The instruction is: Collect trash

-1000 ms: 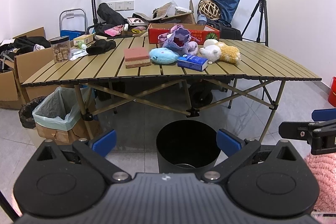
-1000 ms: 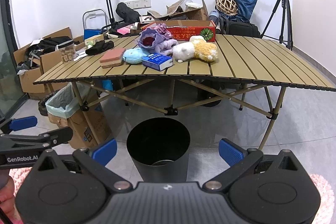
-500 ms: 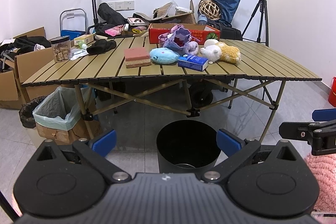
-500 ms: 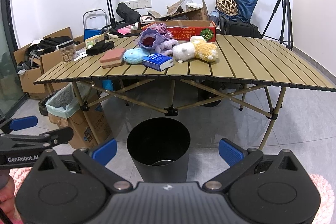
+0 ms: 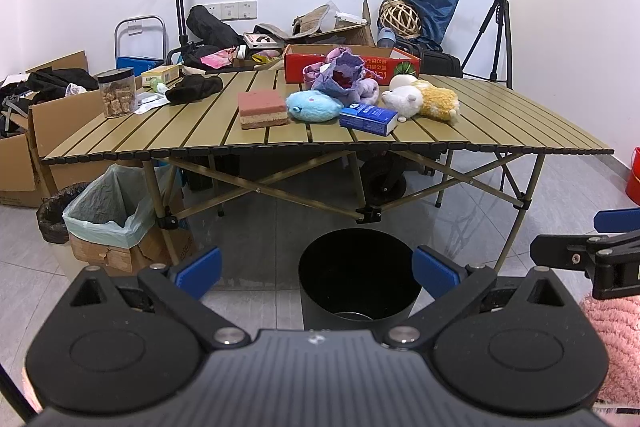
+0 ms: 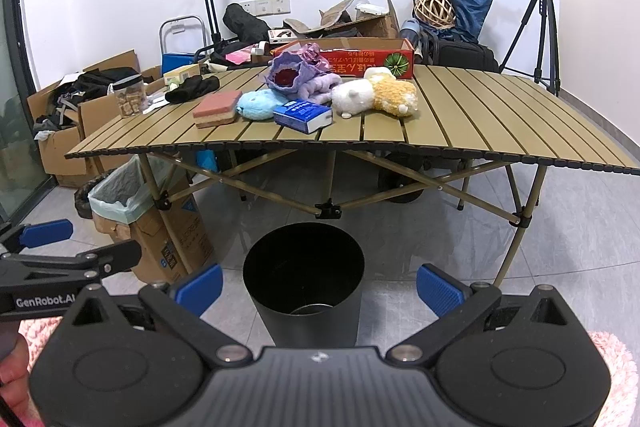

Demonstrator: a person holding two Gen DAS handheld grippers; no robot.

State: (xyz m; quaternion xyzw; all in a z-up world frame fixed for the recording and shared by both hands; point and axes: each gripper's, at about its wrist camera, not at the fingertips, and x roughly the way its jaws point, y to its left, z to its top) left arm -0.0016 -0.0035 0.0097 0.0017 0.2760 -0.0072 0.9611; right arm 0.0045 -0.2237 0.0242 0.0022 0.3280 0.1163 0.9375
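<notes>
Gaping empty, both grippers: left gripper (image 5: 316, 269), right gripper (image 6: 319, 285).

A bin (image 5: 356, 275) stands on the floor before the table (image 5: 500, 123), whose top bears a box (image 5: 368, 118) among toys.

I see a black bin (image 5: 356, 275), an olive slatted table (image 5: 500, 123), a blue-and-white box (image 5: 368, 117), a pink-and-tan sponge block (image 5: 262, 108), and blue gripper pads (image 5: 199, 267).

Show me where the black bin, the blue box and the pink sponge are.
black bin (image 5: 356, 269): left wrist view, on its dark inside wall.
blue box (image 6: 303, 115): right wrist view, on its top face.
pink sponge (image 5: 262, 103): left wrist view, on its pink top.
</notes>
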